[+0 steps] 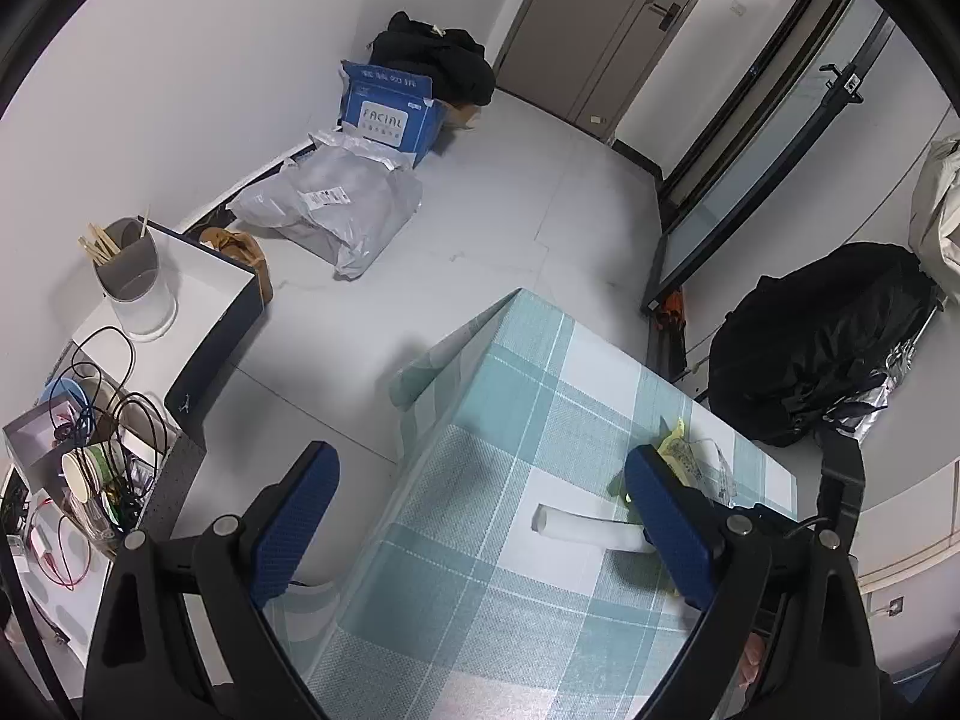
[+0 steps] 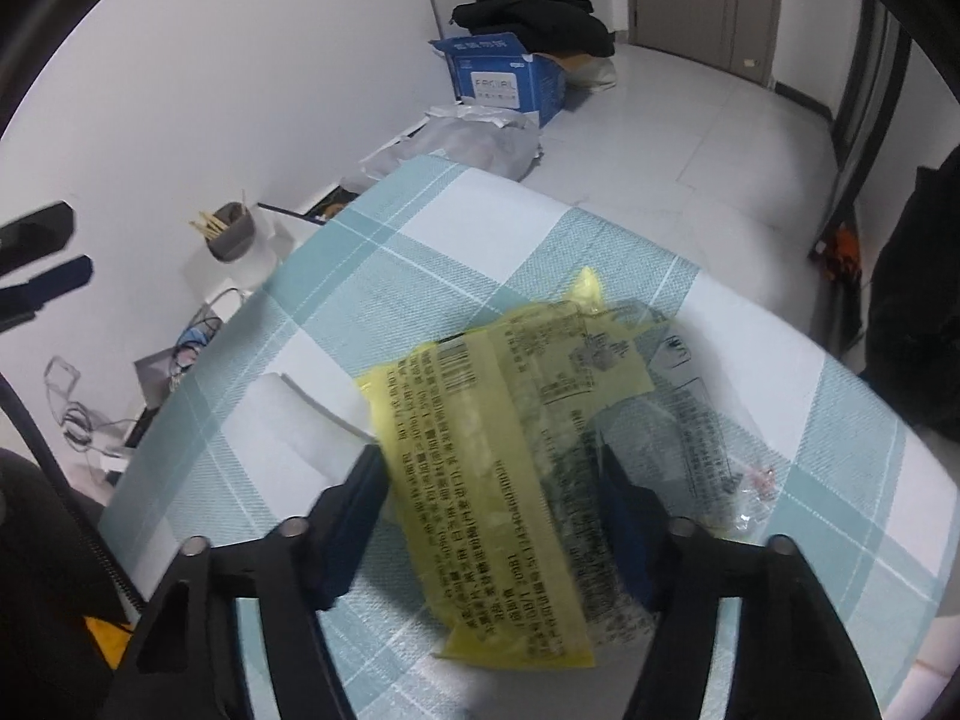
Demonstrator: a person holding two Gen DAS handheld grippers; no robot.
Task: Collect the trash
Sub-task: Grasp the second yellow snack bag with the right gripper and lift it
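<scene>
A yellow printed snack wrapper [image 2: 504, 456] with a clear plastic part [image 2: 690, 420] lies on the teal checked tablecloth [image 2: 456, 222]. My right gripper [image 2: 492, 474] has its fingers on either side of the wrapper, close against it; the image is blurred. A white paper roll [image 2: 300, 420] lies left of the wrapper. In the left wrist view the wrapper [image 1: 678, 450] and the roll [image 1: 582, 525] lie by my right finger. My left gripper [image 1: 480, 480] is open and empty above the table's left edge.
A blue cardboard box [image 1: 390, 114], a grey plastic parcel [image 1: 336, 204] and black clothing [image 1: 438, 60] lie on the floor by the wall. A side stand holds a grey cup with sticks [image 1: 126, 264] and cables [image 1: 102, 420]. A black backpack [image 1: 822, 342] is at the right.
</scene>
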